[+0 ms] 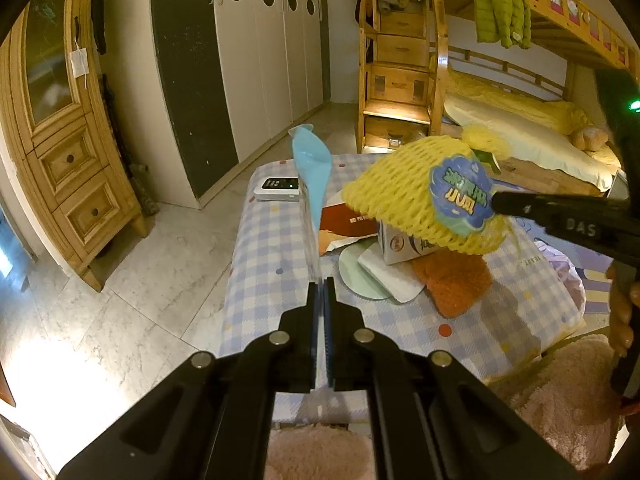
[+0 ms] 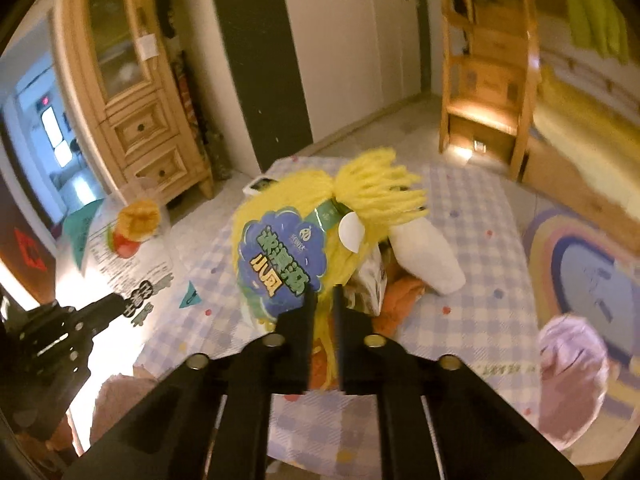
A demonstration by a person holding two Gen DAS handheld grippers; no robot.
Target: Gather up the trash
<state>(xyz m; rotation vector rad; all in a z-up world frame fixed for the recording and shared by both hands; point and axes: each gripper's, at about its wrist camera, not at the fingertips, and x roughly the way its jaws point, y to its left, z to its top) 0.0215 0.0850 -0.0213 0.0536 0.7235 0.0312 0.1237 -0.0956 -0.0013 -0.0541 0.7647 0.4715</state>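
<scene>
My right gripper (image 2: 325, 292) is shut on a yellow foam fruit net (image 2: 372, 188) with a blue label (image 2: 276, 260), lifted above the checked tablecloth (image 2: 480, 300). In the left wrist view the net (image 1: 400, 196) hangs at the right gripper's tip (image 1: 496, 202), over the pile of trash. My left gripper (image 1: 322, 280) is shut on the edge of a thin plastic bag (image 1: 312, 172), seen edge-on with a blue side. From the right wrist view the bag (image 2: 120, 256) is printed and partly clear, held up by the left gripper (image 2: 120, 300) at the table's left.
On the tablecloth (image 1: 272, 264) lie an orange foam net (image 1: 456, 280), a small carton (image 1: 404, 246), pale lids (image 1: 372, 276), a red-brown envelope (image 1: 348, 220) and a white device (image 1: 278, 190). A purple bag (image 2: 568, 364) sits at the right edge. Wooden cabinet left, bunk bed right.
</scene>
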